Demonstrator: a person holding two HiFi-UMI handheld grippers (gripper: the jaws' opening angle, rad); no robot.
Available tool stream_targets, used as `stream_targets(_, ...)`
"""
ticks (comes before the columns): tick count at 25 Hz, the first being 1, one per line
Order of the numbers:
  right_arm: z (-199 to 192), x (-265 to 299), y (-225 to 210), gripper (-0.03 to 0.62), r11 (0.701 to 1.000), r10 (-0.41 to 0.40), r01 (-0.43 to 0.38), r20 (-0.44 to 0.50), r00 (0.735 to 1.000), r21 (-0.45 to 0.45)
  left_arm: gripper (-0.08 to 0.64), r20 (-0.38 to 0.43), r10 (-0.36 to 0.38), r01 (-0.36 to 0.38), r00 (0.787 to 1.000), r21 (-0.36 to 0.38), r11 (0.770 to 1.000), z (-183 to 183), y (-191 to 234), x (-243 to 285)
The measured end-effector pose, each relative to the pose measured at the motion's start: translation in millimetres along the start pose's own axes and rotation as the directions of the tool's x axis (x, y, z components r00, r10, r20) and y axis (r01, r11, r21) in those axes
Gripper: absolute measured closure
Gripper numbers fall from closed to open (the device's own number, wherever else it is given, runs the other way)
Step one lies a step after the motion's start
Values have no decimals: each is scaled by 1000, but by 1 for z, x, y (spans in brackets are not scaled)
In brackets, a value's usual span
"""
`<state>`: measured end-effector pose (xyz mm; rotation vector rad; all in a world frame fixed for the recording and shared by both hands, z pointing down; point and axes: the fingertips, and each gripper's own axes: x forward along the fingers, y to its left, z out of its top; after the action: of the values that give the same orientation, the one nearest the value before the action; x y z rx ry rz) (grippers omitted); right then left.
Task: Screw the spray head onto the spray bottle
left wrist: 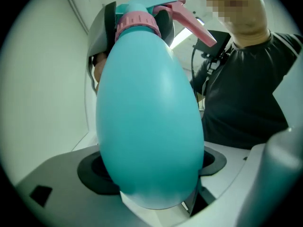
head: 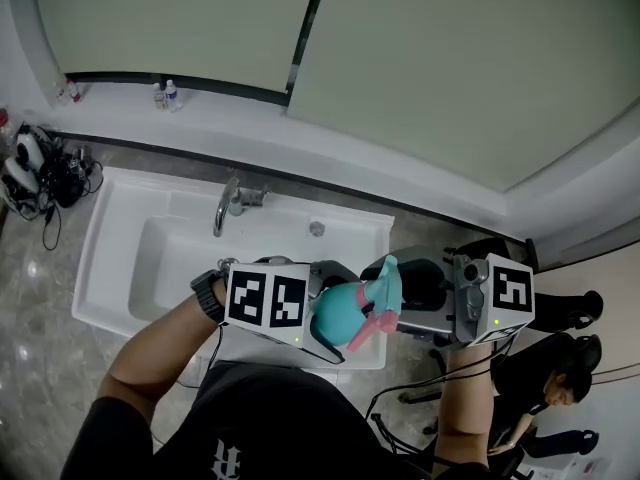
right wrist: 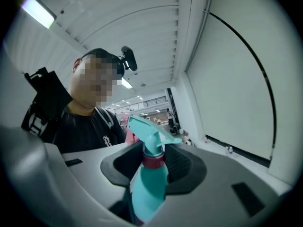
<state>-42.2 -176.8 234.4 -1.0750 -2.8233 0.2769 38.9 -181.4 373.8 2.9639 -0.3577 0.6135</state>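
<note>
White sink (head: 100, 258), chrome faucet (head: 225, 206) at its back rim. Grey marbled floor (head: 40, 368) around sink. White ledge (head: 250, 133) behind sink, small bottles (head: 165, 95) on it. Pale wall panels (head: 180, 23) above. Cable tangle (head: 45, 173) left of sink. Seated person (head: 545, 373) right of sink. Strip light (right wrist: 40, 12) on slatted ceiling.

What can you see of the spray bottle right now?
The spray bottle is a glossy teal, egg-shaped plastic body with a pink collar, a teal spray head and a pink trigger on its neck. It hangs tilted above the sink's front rim. The left gripper clamps its base; the right gripper grips the collar.
</note>
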Motion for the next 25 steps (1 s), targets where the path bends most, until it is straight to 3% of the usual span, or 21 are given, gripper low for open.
stream_targets(3, -10, -7, -19, 449, 986, -164, 166, -74, 984, 27, 109, -29, 65, -67, 997, -65, 996, -9, 16, -2)
stream_targets(5, -16, -12, -36, 449, 951, -301, 307, -116, 947, 38, 109, -56, 130, -136, 990, -119, 983, -16, 30, -4)
stream_targets(9, -29, -21, -69, 449, 812, -569, 581, -144, 809, 54, 109, -129, 300, -322, 945, -218, 921, -36, 62, -7)
stream_targets(13, -40, -34, -93, 449, 655, -736, 747, -130, 664, 110, 109, -179, 416, -452, 892, -290, 844, -51, 86, -2)
stream_targets(16, -45, -40, -102, 449, 588, -790, 795, -108, 604, 147, 109, -185, 419, -458, 889, -313, 832, -55, 94, 2)
stream_targets(18, -45, -40, -102, 449, 581, -797, 800, -95, 596, 150, 109, -187, 408, -448, 893, -297, 843, -57, 94, 0)
stream_targets(20, -43, -36, -98, 448, 603, -782, 784, -82, 617, 149, 109, -178, 398, -433, 900, -264, 862, -56, 93, -3)
stream_targets(25, -37, -28, -79, 432, 721, -676, 674, -49, 735, 159, 109, -112, 350, -366, 930, -192, 911, -40, 82, -8)
